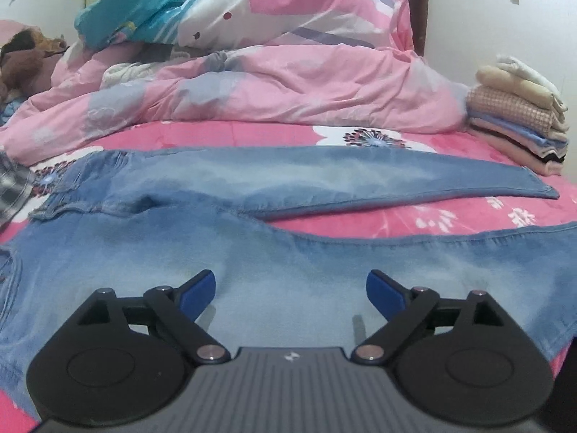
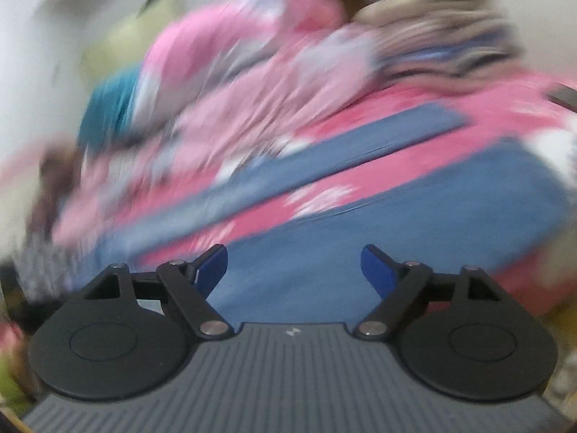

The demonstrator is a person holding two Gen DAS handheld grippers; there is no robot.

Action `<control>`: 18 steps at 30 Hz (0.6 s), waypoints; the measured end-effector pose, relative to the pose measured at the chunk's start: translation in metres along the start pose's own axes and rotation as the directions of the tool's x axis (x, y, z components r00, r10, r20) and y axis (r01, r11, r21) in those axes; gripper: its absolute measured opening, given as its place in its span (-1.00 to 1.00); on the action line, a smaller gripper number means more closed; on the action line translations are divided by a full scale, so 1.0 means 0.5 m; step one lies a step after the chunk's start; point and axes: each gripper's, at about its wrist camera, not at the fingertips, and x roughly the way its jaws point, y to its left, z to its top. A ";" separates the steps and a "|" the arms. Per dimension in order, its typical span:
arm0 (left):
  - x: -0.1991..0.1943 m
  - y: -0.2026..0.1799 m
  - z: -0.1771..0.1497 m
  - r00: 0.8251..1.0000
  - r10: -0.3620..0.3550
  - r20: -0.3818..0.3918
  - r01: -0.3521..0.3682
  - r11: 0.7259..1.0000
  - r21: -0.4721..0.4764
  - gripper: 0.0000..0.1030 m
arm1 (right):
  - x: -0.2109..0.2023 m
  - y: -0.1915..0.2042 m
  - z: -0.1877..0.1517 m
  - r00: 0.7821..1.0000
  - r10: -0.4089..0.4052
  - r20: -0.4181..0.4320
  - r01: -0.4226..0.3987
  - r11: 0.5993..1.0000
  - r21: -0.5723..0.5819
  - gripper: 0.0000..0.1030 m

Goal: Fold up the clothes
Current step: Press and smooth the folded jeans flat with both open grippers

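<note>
Light blue jeans (image 1: 230,223) lie spread flat on a pink flowered bedsheet (image 1: 450,216), waist at the left and both legs running to the right. My left gripper (image 1: 290,294) hovers open over the near leg, its blue pads wide apart with nothing between them. The right wrist view is heavily motion-blurred and tilted. It shows the jeans (image 2: 324,238) with the two legs as blue bands. My right gripper (image 2: 294,270) is open above the near leg, holding nothing.
A crumpled pink duvet (image 1: 274,83) and a teal pillow (image 1: 144,11) fill the back of the bed. A stack of folded clothes (image 1: 519,115) sits at the right edge. Checked cloth (image 1: 10,187) and a brown heap (image 1: 21,57) lie at the left.
</note>
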 end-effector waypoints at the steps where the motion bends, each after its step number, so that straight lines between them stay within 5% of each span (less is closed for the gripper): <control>1: 0.002 0.001 -0.008 1.000 0.001 -0.009 -0.001 1.000 0.004 0.78 | 0.038 0.032 0.000 0.999 0.002 -0.032 -0.004 0.998 -0.056 0.58; 5: 0.014 0.012 -0.035 1.000 0.003 -0.022 -0.002 1.000 0.018 0.78 | 0.137 0.098 -0.030 0.982 -0.080 -0.169 0.039 0.972 -0.230 0.50; 11: 0.022 0.035 -0.052 0.999 -0.044 0.009 0.044 0.999 0.017 0.86 | 0.054 0.107 -0.070 0.945 -0.164 -0.281 0.070 0.946 -0.317 0.45; 18: 0.023 0.033 -0.056 0.999 -0.048 0.020 0.048 0.999 0.019 0.90 | 0.110 0.164 -0.057 0.952 -0.141 -0.271 0.059 0.955 -0.291 0.37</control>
